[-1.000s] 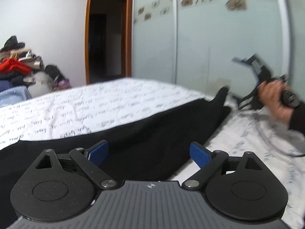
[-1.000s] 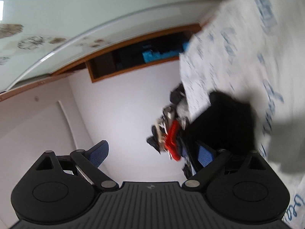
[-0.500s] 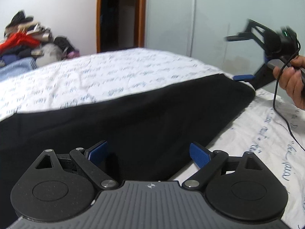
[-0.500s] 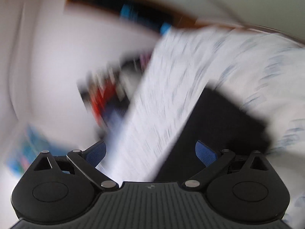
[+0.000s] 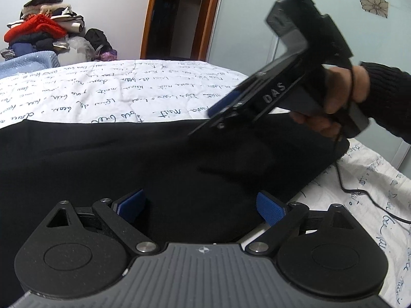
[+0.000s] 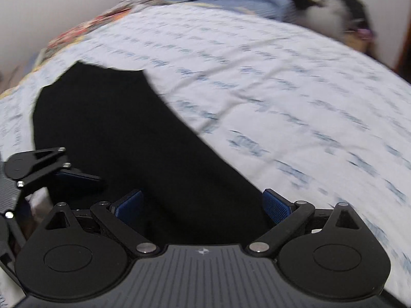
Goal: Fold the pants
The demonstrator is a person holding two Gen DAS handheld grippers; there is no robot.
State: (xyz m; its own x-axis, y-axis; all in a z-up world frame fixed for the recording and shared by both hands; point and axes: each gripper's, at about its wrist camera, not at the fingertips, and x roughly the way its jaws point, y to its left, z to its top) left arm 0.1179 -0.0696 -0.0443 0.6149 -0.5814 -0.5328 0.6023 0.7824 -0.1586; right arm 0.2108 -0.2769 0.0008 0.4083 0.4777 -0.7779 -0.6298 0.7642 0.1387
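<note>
Black pants [image 5: 154, 164] lie flat on a bed with a white quilt [image 5: 123, 89] printed with blue script. My left gripper [image 5: 203, 205] is open, low over the near edge of the pants. My right gripper [image 6: 203, 204] is open over the pants [image 6: 123, 133]; in the left wrist view it [image 5: 221, 113] hovers tilted above the far edge of the cloth, held by a hand. The left gripper's fingers [image 6: 74, 177] show at the left of the right wrist view. The right wrist view is blurred.
A pile of clothes [image 5: 41, 33] sits at the far left beyond the bed. A doorway [image 5: 174, 18] and mirrored wardrobe doors [image 5: 257, 18] stand behind. A black cable [image 5: 364, 195] lies on the quilt at the right.
My right gripper has swung down from pointing at the ceiling and come in over the pants. My left gripper has dipped closer to the cloth. Both stayed open.
</note>
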